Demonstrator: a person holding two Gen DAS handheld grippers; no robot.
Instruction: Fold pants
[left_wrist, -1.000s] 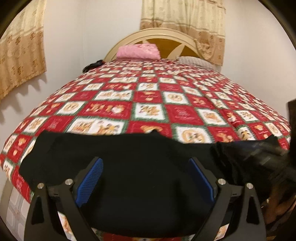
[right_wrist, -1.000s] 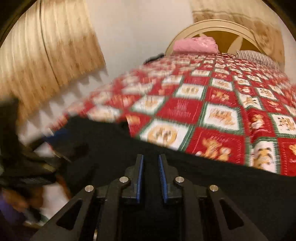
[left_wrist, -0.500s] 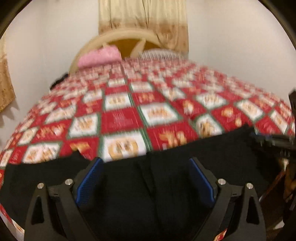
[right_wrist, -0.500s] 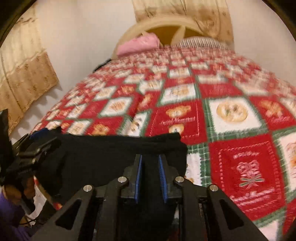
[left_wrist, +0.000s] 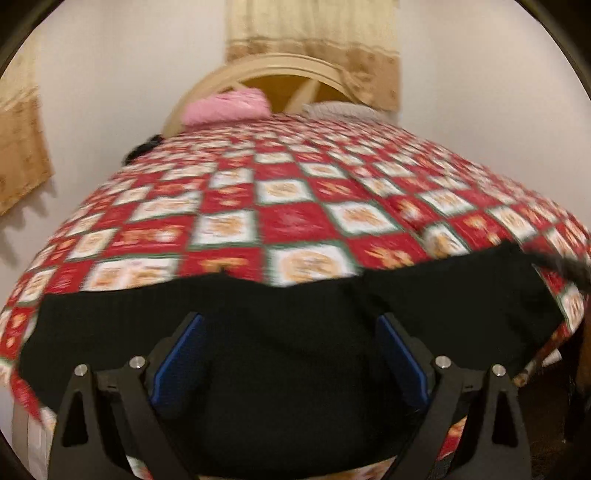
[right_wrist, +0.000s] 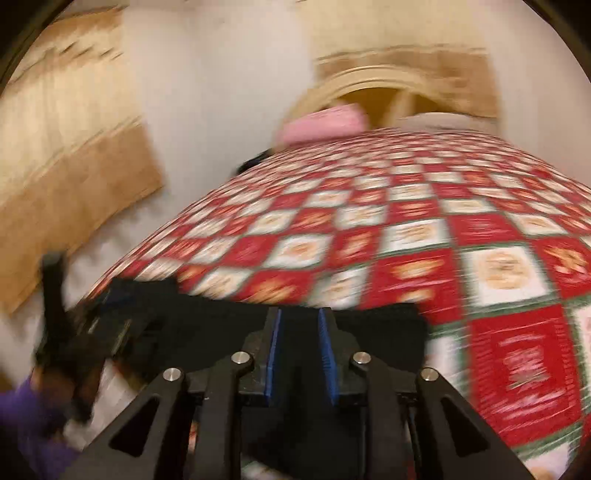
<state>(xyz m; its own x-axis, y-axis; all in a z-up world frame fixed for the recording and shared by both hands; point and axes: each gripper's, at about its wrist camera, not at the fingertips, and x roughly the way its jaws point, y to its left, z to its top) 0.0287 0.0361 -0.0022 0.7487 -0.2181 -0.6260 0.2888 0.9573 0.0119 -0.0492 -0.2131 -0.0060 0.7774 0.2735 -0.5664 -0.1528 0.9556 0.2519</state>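
At the near edge of the bed (left_wrist: 303, 221), the black pants (left_wrist: 280, 332) lie flat across the quilt. Our left gripper (left_wrist: 290, 354) is spread wide over them, gripping nothing. Our right gripper (right_wrist: 299, 354) is opening, cloth between its narrow jaws. Release too early and that fold could slump. A second ago the right jaws sat tighter, nearer the pants' left end.

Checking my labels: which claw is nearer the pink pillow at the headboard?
Hard to tell: both claws, left and right, sit over the pants at the foot, far from the pillow.
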